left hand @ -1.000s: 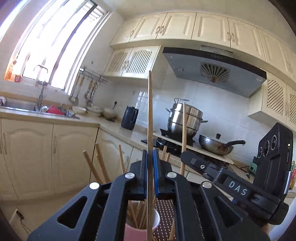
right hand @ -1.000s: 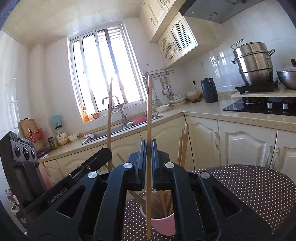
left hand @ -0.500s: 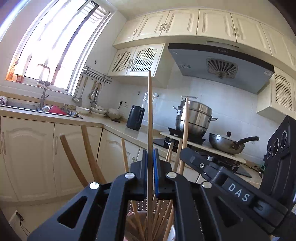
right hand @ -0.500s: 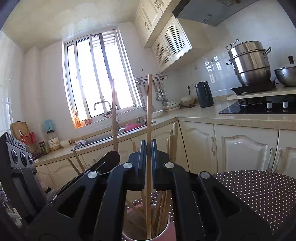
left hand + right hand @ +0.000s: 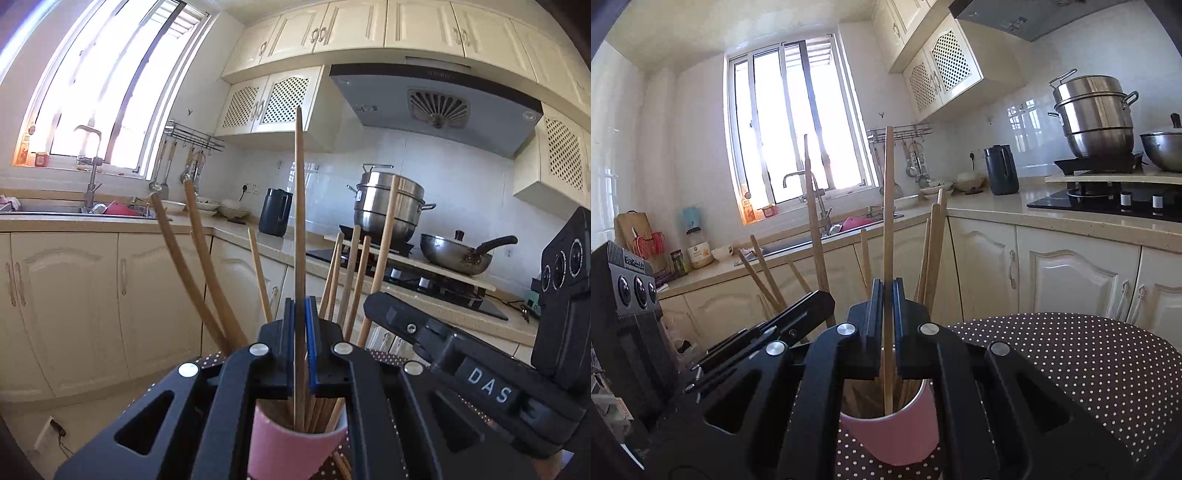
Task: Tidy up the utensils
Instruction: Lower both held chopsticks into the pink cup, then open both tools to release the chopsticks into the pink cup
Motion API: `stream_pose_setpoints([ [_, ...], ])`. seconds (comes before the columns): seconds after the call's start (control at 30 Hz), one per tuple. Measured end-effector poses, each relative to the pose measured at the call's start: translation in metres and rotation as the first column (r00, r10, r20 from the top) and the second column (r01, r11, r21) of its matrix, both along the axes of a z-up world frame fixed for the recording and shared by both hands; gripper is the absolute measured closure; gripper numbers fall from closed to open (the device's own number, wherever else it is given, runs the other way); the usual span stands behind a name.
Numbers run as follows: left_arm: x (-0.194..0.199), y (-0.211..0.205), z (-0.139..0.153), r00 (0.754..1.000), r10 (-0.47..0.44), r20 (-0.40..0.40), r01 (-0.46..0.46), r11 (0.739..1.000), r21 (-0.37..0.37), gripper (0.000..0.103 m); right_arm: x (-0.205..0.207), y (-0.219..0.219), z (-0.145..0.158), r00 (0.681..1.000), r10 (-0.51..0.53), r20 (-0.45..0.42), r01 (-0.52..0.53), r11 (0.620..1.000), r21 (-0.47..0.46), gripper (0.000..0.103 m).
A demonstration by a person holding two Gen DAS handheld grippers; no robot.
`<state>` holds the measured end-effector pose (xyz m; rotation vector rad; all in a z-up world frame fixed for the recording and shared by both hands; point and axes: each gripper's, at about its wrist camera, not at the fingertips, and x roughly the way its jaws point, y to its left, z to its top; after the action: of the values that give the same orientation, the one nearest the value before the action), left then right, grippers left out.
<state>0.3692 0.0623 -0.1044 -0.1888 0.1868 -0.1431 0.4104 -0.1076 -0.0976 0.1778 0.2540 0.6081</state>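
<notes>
wooden chopstick [image 5: 300, 229] stands upright in the middle of the left wrist view, pinched between the blue-lined pads of the left gripper [image 5: 300, 343], whose jaws are pressed together on it. its lower end reaches down inside the pink cup [image 5: 295, 446] at the bottom centre, where more chopsticks [image 5: 347, 273] fan out to both sides. the cup sits on a brown dotted cloth [image 5: 210, 360]. at the right edge the right gripper [image 5: 369, 300] reaches in, pinching a second chopstick [image 5: 386, 236] over the same cup. behind, a steel pot [image 5: 388, 206] and a wok [image 5: 456, 253] stand on the stove in the right half, a dark kettle [image 5: 275, 212] on the counter near the centre.

in the right wrist view the right gripper [image 5: 884, 325] fills the lower centre, jaws pressed together on its upright chopstick [image 5: 887, 206], the lower end inside the pink cup [image 5: 890, 435] below. the left gripper [image 5: 832, 300] comes in from the lower left, holding its chopstick [image 5: 812, 214] upright beside it. the dotted cloth [image 5: 1071, 362] covers the table at the lower right, and the window [image 5: 798, 122] fills the upper middle.
</notes>
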Motion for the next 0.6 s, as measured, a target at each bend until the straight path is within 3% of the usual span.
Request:
stream_pose_setpoints([
  [0.23,-0.017,-0.003,-0.009,0.998,-0.006,-0.061,0.009,0.999,0.041,0.097,-0.011,0.002,-0.016,0.999,-0.006,-0.051,0.004,0.999,-0.046,0.097],
  [0.47,-0.017,0.001,-0.02,0.984,-0.017,-0.177,0.026,0.999,0.046,0.096,-0.013,0.003,-0.021,0.994,-0.005,-0.105,0.001,0.999,-0.043,0.097],
  [0.5,-0.018,0.002,-0.021,0.983,-0.014,-0.185,0.023,0.999,0.047,0.094,-0.013,0.002,-0.022,0.993,0.001,-0.121,-0.005,0.999,-0.033,0.096],
  [0.6,-0.026,0.006,-0.02,0.982,0.004,-0.186,0.007,0.998,0.062,0.075,-0.016,-0.002,-0.019,0.99,0.0,-0.142,-0.002,1.0,-0.015,0.096],
])
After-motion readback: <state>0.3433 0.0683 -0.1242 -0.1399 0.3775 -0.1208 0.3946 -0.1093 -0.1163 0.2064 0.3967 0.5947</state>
